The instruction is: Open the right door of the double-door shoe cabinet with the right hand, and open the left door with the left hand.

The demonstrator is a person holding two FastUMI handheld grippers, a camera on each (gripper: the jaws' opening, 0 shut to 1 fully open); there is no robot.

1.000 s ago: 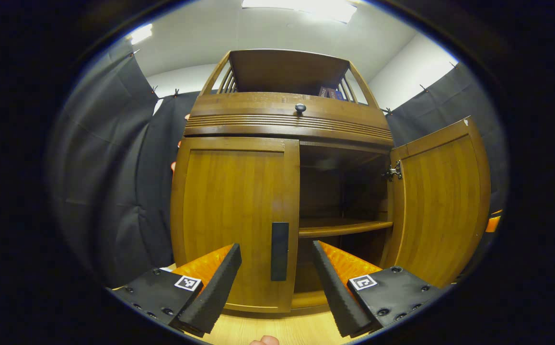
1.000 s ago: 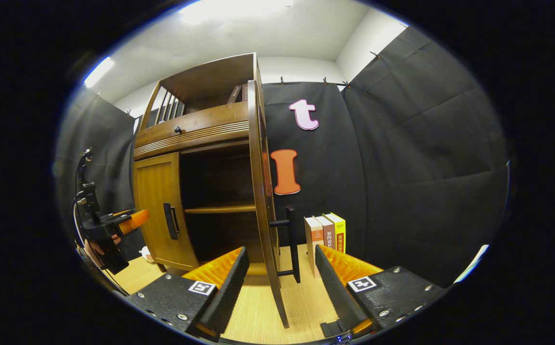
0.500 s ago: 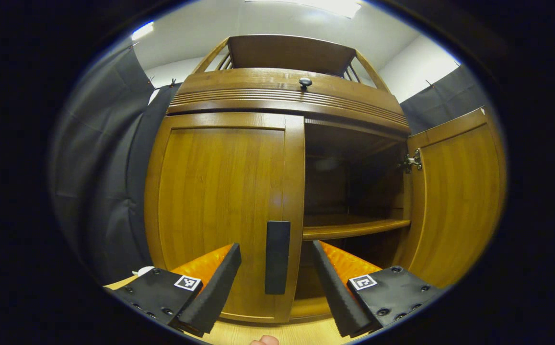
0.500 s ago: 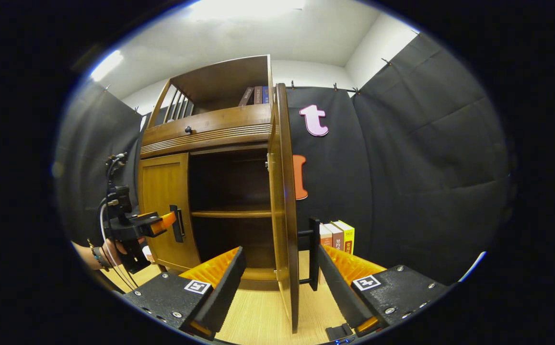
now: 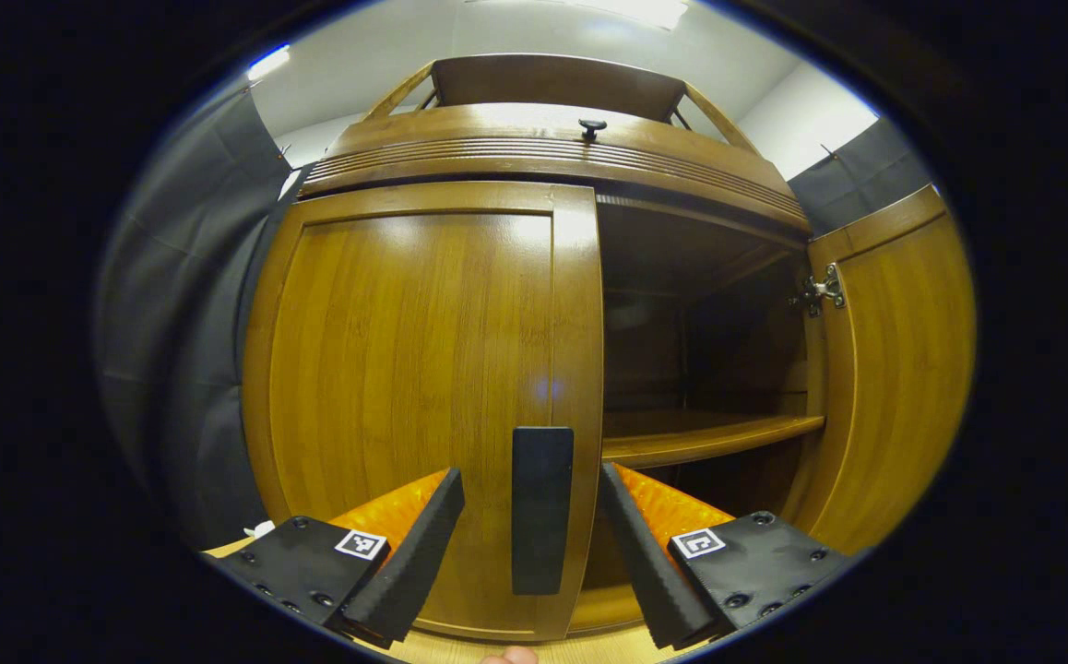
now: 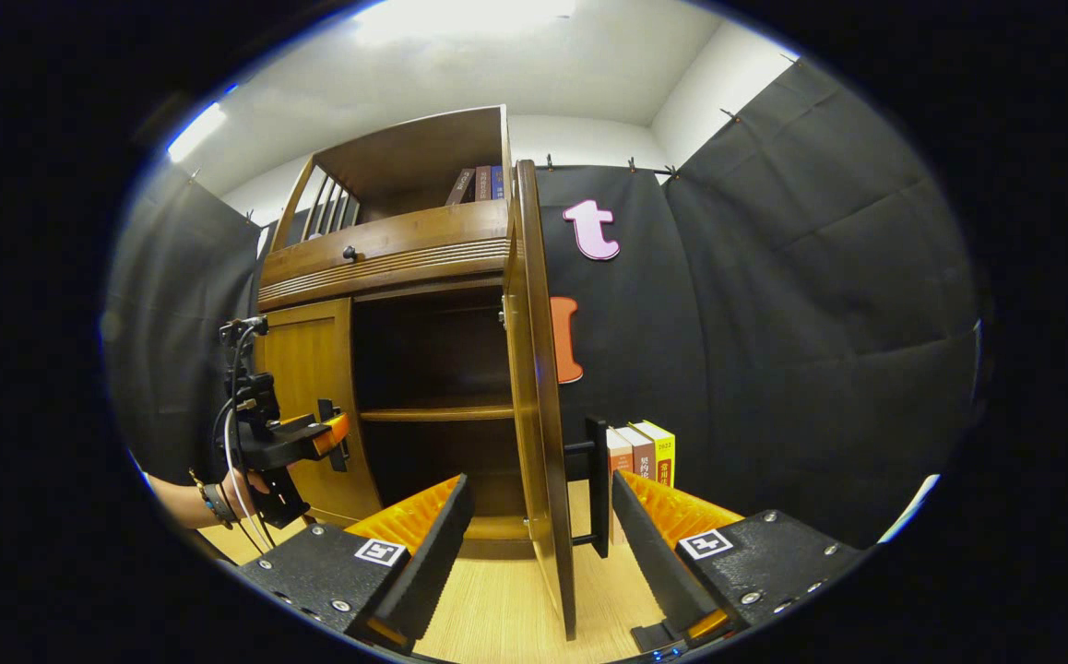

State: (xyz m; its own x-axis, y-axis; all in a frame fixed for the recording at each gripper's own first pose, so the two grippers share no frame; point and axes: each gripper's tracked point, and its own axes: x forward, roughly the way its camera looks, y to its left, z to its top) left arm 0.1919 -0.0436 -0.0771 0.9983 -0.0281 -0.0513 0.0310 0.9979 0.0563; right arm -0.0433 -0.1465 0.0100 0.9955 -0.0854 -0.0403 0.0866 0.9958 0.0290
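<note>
The brown wooden shoe cabinet (image 5: 543,166) fills the left gripper view. Its left door (image 5: 405,369) is flush and closed, and that door's black bar handle (image 5: 541,507) stands between the spread fingers of my left gripper (image 5: 534,553), which is open. The right door (image 5: 894,369) is swung wide, baring a dark inside with a shelf (image 5: 709,438). In the right gripper view the right door (image 6: 539,415) is seen edge-on, and its black handle (image 6: 597,489) lies between the fingers of my open right gripper (image 6: 539,563). The left gripper (image 6: 299,438) is at the left door's handle, held by a hand (image 6: 230,489).
A drawer with a small dark knob (image 5: 592,126) sits above the doors. Books (image 6: 479,184) stand on the cabinet's top shelf. Three more books (image 6: 640,452) stand on the light wooden floor (image 6: 497,609) to the right of the cabinet, against the black cloth wall.
My left gripper has moved in toward the left door, so the handle now sits between its fingers. The right gripper has shifted slightly beside the open right door.
</note>
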